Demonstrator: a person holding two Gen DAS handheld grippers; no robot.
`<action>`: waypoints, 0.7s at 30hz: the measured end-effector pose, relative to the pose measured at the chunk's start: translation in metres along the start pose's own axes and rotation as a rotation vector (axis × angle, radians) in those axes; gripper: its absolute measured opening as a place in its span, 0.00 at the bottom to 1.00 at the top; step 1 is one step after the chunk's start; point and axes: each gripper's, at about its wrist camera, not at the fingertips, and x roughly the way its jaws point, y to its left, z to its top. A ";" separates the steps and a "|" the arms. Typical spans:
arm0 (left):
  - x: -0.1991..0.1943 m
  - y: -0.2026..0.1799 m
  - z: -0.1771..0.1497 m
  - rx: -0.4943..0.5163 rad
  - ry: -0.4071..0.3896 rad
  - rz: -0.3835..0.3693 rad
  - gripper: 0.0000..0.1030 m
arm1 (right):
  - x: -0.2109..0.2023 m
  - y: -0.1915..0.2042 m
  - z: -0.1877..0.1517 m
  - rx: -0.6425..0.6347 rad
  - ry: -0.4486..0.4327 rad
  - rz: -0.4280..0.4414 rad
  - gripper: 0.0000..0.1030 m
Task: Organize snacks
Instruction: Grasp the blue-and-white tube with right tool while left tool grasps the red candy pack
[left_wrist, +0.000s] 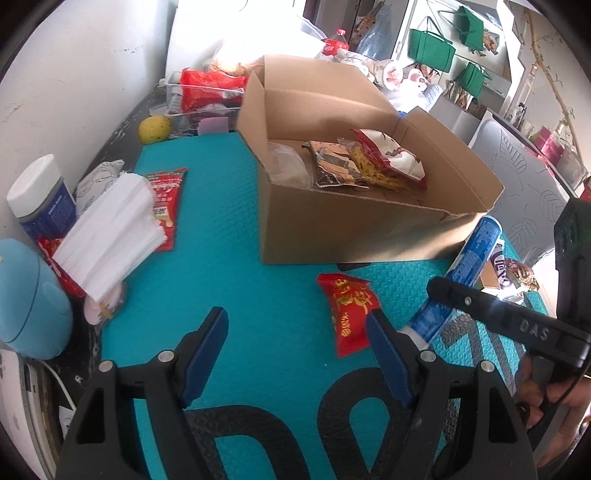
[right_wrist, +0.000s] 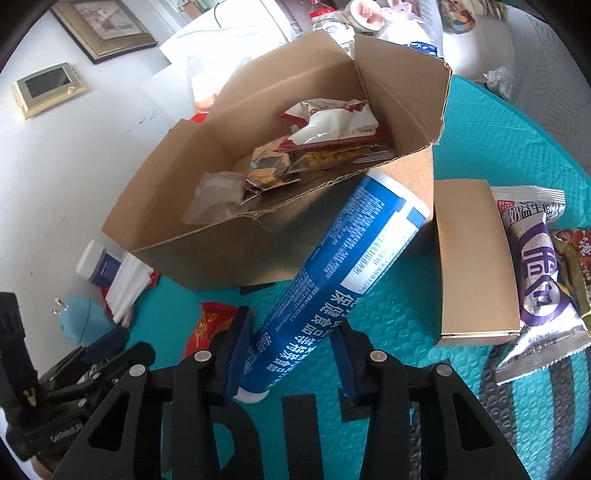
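at the far left of my left claw's view a pale blue rounded container (left_wrist: 31, 299) is sitting at the mat's edge, with a white-capped blue jar (left_wrist: 38, 195) behind it and a fanned stack of white paper sheets (left_wrist: 114, 229) leaning beside them. a red snack packet (left_wrist: 167, 206) is lying flat on the teal mat (left_wrist: 229, 229) just right of that stack. my left gripper (left_wrist: 295, 354) is hanging over the mat with its jaws standing wide and nothing between them; a small red packet with gold print (left_wrist: 351, 314) is lying just ahead of my right-hand finger, not touched that i can see.

in the middle, the open cardboard box (left_wrist: 351, 229) is standing on the mat, and several snack bags (left_wrist: 373, 162) are already lying inside it, a red-and-white bag on top.

moving right, the blue tube (right_wrist: 332, 280) is leaning at a slant, its white-capped top end resting against the box's front wall, its lower end between the fingers of my right gripper (right_wrist: 291, 354). my left pad (right_wrist: 238, 354) is lying against the tube; whether the other pad is pressing it too i cannot tell, so i cannot say the grip is firm.

right of the tube a small tan carton (right_wrist: 476, 258) is lying on the mat, and beyond it a white-and-purple snack bag (right_wrist: 539, 273) is overlapping a red patterned packet (right_wrist: 576, 243) at the edge.
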 end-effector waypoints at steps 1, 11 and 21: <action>0.001 -0.002 0.000 0.006 0.002 -0.004 0.75 | -0.003 0.001 -0.002 -0.019 0.015 0.006 0.38; 0.023 -0.029 0.002 0.061 0.055 -0.032 0.75 | -0.033 -0.002 -0.026 -0.104 0.046 0.049 0.37; 0.053 -0.042 0.007 0.076 0.112 0.014 0.74 | -0.044 -0.013 -0.029 -0.099 0.019 0.036 0.37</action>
